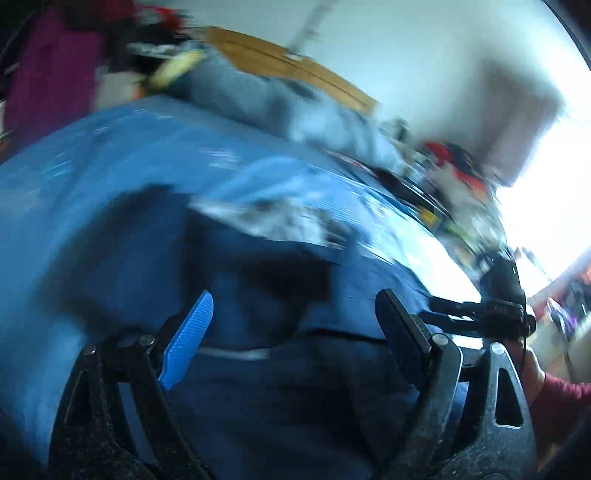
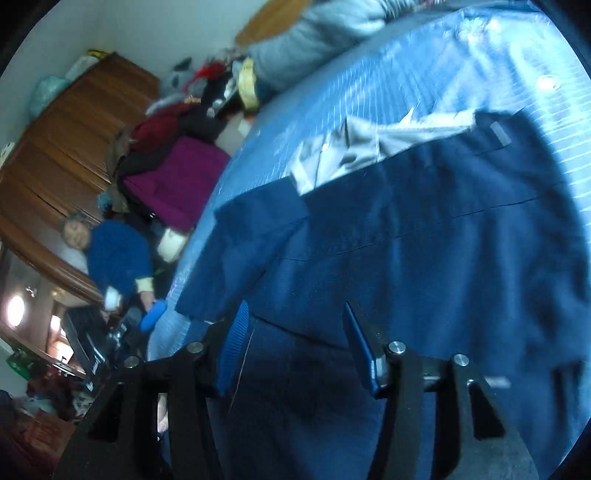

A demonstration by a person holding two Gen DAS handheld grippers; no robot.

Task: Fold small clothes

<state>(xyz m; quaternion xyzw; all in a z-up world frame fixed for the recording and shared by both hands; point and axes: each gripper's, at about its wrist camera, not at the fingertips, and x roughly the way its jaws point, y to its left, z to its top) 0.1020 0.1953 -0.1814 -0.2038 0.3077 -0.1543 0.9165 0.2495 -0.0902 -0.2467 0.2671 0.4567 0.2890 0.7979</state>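
Jaws wide apart on the left gripper, nothing between the blue pads, just dark cloth lying below them in a badly smeared view. Over on the right gripper the jaws stand partly apart as well, hanging over the same cloth with no pinch visible. And that cloth is the navy garment, spread flat on the bed, which wears a light blue striped cover. A pale grey lining shows at the garment's far end, turned outward, with a small grey tab near one corner. One navy flap lies folded over toward the bed's edge. A grey padded garment sits heaped at the far end of the bed. Beyond the bed's edge there is a pile of clothes, magenta and dark red among them, against a brown wooden wardrobe. A person in a blue top sits beside that edge. From the left wrist, a hand in a reddish sleeve grips the other tool at the right.
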